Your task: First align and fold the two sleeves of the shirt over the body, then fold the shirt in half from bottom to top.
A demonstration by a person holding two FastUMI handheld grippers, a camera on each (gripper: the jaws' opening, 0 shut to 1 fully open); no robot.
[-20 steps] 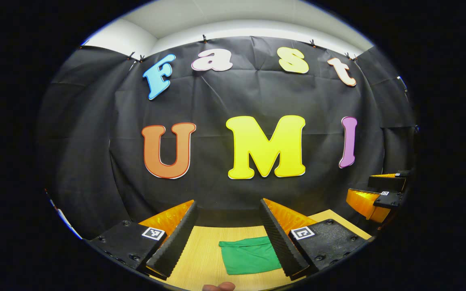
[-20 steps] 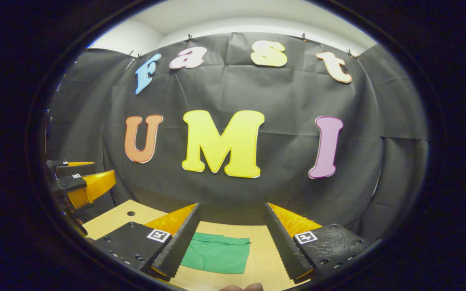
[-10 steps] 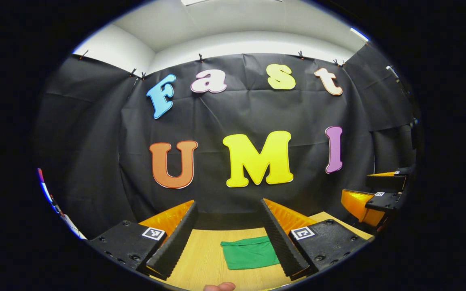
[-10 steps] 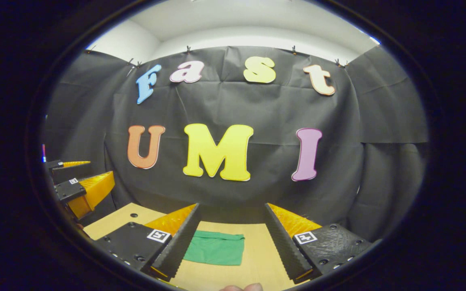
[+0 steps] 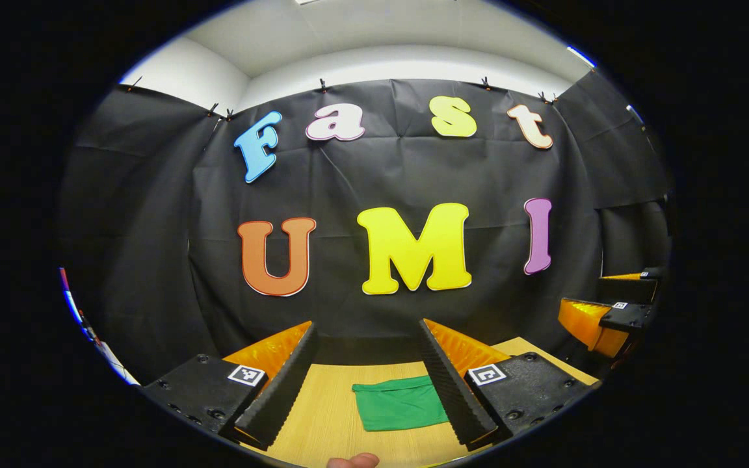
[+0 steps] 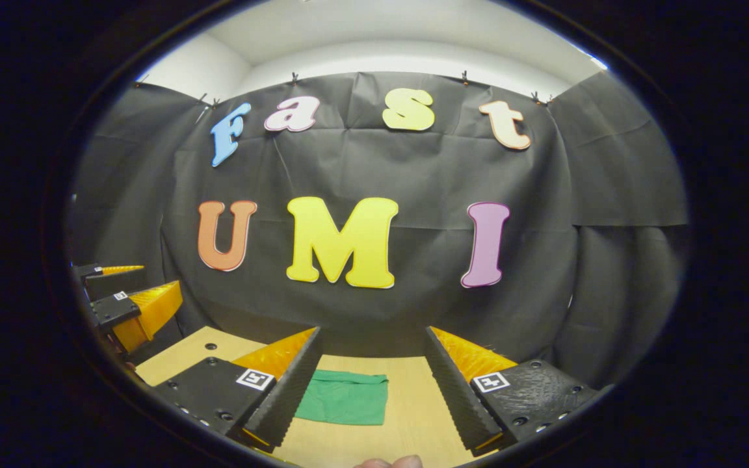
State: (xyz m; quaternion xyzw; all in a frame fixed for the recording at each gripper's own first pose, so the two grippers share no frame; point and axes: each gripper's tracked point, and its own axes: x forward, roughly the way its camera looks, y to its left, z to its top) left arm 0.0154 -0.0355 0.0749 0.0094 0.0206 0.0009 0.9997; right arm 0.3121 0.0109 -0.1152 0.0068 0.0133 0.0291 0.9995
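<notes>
A: Status on the fold?

B: Looked done, as far as the frames showed. The green fabric shirt (image 5: 400,404) lay as a small compact rectangle flat on the light wooden desk (image 5: 329,416), low centre of the left gripper view. No sleeve stuck out, edges roughly square. In the right gripper view it sat lower centre-left (image 6: 343,398), partly behind that gripper's near finger.

A: So sleeves in and bottom-to-top fold both finished?

B: My judgement, yes: the shape fit a shirt folded in and halved. Couldn't see the layers though, so can't confirm alignment inside.

A: Grippers?

B: Left hand-held gripper (image 5: 367,383) had its fingers spread wide, nothing between them, held above the desk and pointed at the booth wall. Right hand-held gripper (image 6: 371,387) was the same: released, empty, clear of the cloth. Each also showed at the edge of the other's view: right one at mid right (image 5: 599,315), left one at mid left (image 6: 131,296), both apart from the shirt.

A: Anything left?

B: Nothing obvious. Maybe a tidy-up; otherwise I'd call it complete.
</notes>
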